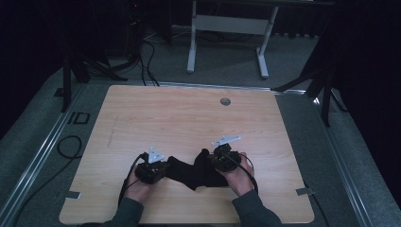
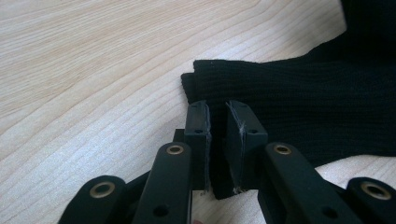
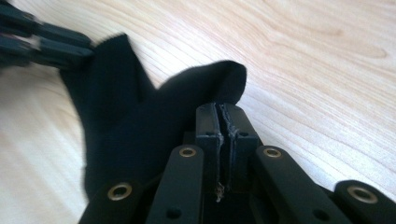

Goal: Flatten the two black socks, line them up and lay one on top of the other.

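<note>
Dim room, grey carpet floor [image 1: 227, 66], light wood table [image 1: 189, 118] (round grommet [image 1: 225, 101]), white desk frame [image 1: 230, 35] behind, black curtains [image 1: 369, 56]

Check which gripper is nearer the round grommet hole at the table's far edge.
Right. The right gripper sits almost straight below the grommet hole, on the black cloth. The left gripper is farther left and nearer the person.
</note>
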A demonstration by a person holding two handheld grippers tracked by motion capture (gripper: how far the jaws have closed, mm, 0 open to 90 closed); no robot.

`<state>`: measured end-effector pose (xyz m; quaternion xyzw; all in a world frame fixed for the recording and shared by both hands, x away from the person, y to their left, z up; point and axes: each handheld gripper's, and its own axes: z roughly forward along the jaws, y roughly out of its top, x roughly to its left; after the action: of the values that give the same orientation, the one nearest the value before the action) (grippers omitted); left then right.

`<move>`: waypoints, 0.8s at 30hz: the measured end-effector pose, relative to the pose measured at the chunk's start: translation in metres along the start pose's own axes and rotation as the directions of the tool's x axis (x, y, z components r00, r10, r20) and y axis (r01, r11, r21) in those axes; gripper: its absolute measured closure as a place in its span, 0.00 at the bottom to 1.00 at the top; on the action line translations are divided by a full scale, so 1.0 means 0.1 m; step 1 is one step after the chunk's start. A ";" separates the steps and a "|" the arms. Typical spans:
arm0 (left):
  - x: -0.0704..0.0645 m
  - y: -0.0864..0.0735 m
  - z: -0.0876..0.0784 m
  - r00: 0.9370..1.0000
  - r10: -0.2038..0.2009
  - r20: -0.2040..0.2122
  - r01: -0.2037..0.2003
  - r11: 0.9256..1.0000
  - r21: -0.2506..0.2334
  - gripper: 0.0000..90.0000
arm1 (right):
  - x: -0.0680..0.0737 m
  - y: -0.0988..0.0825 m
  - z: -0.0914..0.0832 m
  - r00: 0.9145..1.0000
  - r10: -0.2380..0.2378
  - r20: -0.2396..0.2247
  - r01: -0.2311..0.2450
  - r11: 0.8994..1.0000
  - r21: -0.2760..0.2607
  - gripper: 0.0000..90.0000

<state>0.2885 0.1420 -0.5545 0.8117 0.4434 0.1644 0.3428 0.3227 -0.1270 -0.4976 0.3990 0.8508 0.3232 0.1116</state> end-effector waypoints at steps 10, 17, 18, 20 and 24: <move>0.00 0.00 0.00 1.000 -0.007 0.002 0.007 1.000 -0.003 0.88 | 0.05 0.02 -0.35 0.999 0.007 -0.047 -0.012 0.995 -0.099 0.95; 0.00 0.00 0.00 1.000 -0.003 0.002 0.003 1.000 -0.001 0.88 | 0.01 0.01 -0.64 0.998 0.011 -0.056 -0.020 0.986 -0.165 0.95; 0.00 0.00 0.00 1.000 -0.004 0.002 0.004 1.000 -0.001 0.88 | 0.00 0.00 -0.67 0.998 0.011 -0.055 -0.020 0.985 -0.169 0.95; 0.00 0.00 0.00 1.000 -0.004 0.003 0.004 1.000 -0.001 0.88 | -0.02 -0.01 -0.73 0.999 0.014 -0.052 -0.023 0.984 -0.175 0.95; 0.00 0.00 0.00 1.000 -0.004 0.003 0.004 1.000 -0.002 0.88 | -0.08 -0.07 -0.83 0.998 0.023 -0.053 -0.033 0.982 -0.188 0.95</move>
<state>0.2886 0.1421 -0.5548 0.8107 0.4444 0.1629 0.3445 0.2866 -0.1745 -0.4389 0.3903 0.8131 0.4140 0.1228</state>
